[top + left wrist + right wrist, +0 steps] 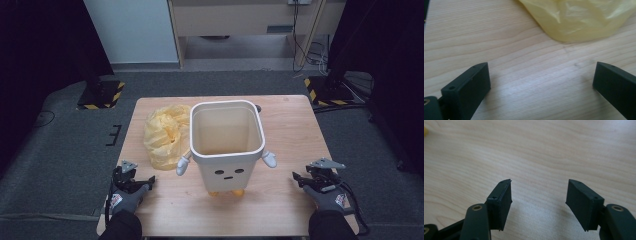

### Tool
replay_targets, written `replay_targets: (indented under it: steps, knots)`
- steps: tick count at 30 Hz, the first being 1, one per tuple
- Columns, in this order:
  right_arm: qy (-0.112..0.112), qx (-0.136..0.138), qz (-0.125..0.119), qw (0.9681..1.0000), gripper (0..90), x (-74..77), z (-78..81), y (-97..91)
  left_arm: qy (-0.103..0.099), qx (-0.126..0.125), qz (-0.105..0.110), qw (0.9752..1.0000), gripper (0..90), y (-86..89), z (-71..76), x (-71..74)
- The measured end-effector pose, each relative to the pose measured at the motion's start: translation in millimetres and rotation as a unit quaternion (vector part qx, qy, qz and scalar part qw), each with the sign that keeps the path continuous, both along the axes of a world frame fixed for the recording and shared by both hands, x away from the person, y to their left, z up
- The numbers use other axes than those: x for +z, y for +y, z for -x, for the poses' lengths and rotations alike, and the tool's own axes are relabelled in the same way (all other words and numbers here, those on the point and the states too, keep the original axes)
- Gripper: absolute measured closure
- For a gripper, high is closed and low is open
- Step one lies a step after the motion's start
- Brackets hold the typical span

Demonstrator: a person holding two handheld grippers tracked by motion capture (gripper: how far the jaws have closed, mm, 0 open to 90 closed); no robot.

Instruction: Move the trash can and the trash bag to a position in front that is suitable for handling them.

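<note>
Wooden table (290,145); hand-held grippers (541,80) open, empty.

Lab: hazard-striped stand bases (101,95), dark curtains (45,50), trailing cables (306,47).

A light wooden table (295,125) stands on grey carpet (65,150). Behind it a pale wall panel (132,30) meets a wooden desk (240,20) with cables (302,45) hanging beside it. Dark curtains (40,45) close both sides, and two black stand bases with yellow-black striped edges (100,95) rest on the floor.
</note>
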State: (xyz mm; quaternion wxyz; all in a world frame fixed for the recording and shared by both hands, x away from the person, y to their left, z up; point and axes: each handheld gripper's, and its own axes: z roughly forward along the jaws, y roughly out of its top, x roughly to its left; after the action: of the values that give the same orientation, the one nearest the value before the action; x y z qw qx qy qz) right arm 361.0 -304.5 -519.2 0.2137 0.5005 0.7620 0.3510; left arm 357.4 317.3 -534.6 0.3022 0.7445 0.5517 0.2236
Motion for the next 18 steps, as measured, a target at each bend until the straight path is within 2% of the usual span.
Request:
replay_targets:
  steps: [2, 3, 5, 6, 8, 9, 11, 14, 16, 18]
  knots:
    - [-0.012, -0.007, -0.018, 0.9997, 36.7, 3.4, 0.3, -1.7, -0.002, 0.002, 0.002, 1.0, 3.0, 1.0, -2.4, 0.1]
    - [-0.012, -0.007, -0.018, 0.9997, 36.7, 3.4, 0.3, -1.7, -0.005, 0.005, 0.006, 1.0, 3.0, 2.1, -2.3, 0.5]
    - [-0.016, -0.015, -0.03, 0.9993, 36.0, 5.1, 0.0, -3.8, -0.007, 0.01, 0.022, 0.9997, 8.3, 5.2, -1.6, 2.3]
    - [-0.024, -0.021, -0.036, 0.9988, 36.1, 7.3, -0.3, -6.4, -0.007, 0.012, 0.029, 0.9995, 13.2, 6.1, -1.1, 3.0]
    - [-0.03, -0.026, -0.044, 0.9982, 36.6, 8.6, -0.5, -7.2, -0.007, 0.016, 0.045, 0.9988, 15.5, 7.5, 0.5, 5.4]
    - [-0.041, -0.03, -0.049, 0.9975, 37.0, 11.7, -0.4, -8.2, -0.014, 0.018, 0.056, 0.9982, 17.4, 8.4, 1.6, 7.5]
    - [-0.044, -0.031, -0.05, 0.9973, 37.4, 13.0, -0.4, -8.2, -0.036, 0.027, 0.074, 0.9963, 18.4, 10.9, 5.6, 13.6]
    - [-0.054, -0.034, -0.054, 0.9965, 37.4, 17.4, -1.1, -7.5, -0.06, 0.026, 0.096, 0.9933, 19.6, 12.4, 10.4, 21.6]
    - [-0.059, -0.035, -0.05, 0.9964, 37.4, 20.5, -2.1, -6.3, -0.069, 0.018, 0.1, 0.9924, 20.3, 11.6, 12.6, 27.0]
    - [-0.065, -0.028, -0.043, 0.9966, 37.4, 24.3, -3.4, -3.9, -0.075, 0.006, 0.104, 0.9917, 25.6, 9.8, 14.3, 32.9]
